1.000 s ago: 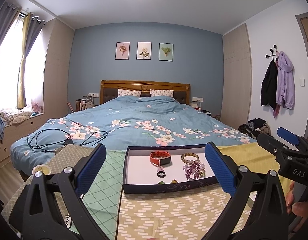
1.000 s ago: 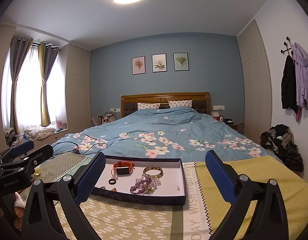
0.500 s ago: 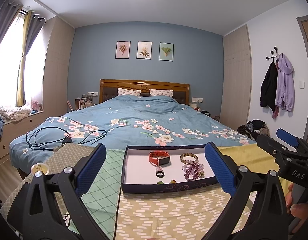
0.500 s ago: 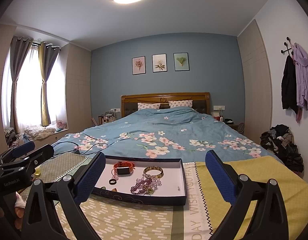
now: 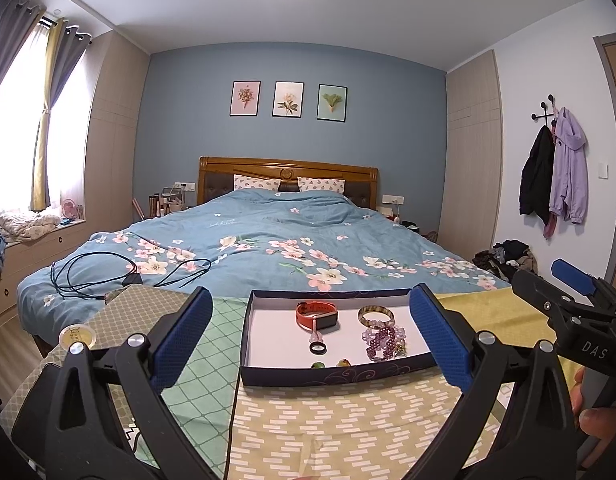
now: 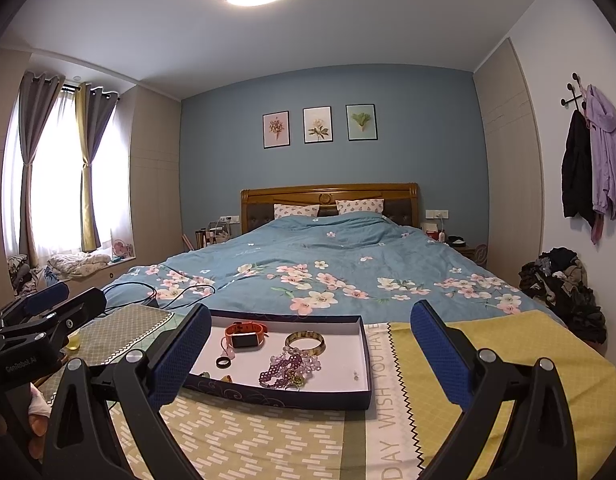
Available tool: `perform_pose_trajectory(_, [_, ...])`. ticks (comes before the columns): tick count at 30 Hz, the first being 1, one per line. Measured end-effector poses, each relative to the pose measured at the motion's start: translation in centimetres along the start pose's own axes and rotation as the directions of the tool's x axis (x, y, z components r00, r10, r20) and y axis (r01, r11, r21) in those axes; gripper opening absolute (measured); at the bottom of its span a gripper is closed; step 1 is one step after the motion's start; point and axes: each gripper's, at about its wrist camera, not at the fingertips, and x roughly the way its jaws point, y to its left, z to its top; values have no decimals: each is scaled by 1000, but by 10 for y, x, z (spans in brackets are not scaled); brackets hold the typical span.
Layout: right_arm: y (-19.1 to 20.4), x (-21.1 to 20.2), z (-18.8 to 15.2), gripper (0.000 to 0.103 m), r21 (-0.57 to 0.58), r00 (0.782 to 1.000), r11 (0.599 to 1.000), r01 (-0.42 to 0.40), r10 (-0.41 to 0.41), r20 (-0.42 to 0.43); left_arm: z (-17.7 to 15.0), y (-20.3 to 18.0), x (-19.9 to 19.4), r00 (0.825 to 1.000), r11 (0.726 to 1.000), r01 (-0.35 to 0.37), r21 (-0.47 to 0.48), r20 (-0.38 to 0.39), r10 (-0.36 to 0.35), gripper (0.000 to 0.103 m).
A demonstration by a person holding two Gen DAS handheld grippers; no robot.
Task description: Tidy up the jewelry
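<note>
A dark blue box lid (image 5: 332, 376) (image 6: 283, 398) with a white floor lies on patterned cloths at the foot of the bed. In it are an orange smartwatch (image 5: 316, 314) (image 6: 244, 334), a gold bangle (image 5: 375, 315) (image 6: 305, 342), a purple and clear bead bracelet pile (image 5: 384, 340) (image 6: 289, 368), a black ring (image 5: 318, 347) (image 6: 223, 362) and small earrings (image 5: 330, 364) (image 6: 215, 377). My left gripper (image 5: 308, 338) hangs open in front of the box. My right gripper (image 6: 310, 350) is open too, just short of the box. Nothing is between either pair of fingers.
The yellow patterned cloth (image 5: 348, 428) (image 6: 508, 352) and a green one (image 5: 203, 356) cover the surface. A small round tin (image 5: 77, 336) sits at the left. A black cable (image 5: 107, 272) lies on the blue floral duvet (image 6: 328, 264). A person's hand (image 5: 600, 426) holds the right tool.
The left wrist view has drifted slightly, so the box sits a touch further left and up. Both grippers stay open and the jewelry has not moved.
</note>
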Motion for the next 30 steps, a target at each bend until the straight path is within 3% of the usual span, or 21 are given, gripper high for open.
perform_pose_trajectory(30, [-1,1,-2,97,3,1000,1000,1,-1,-8,-2,-1,-1,1000,1000,3,-3,-4,-3,97])
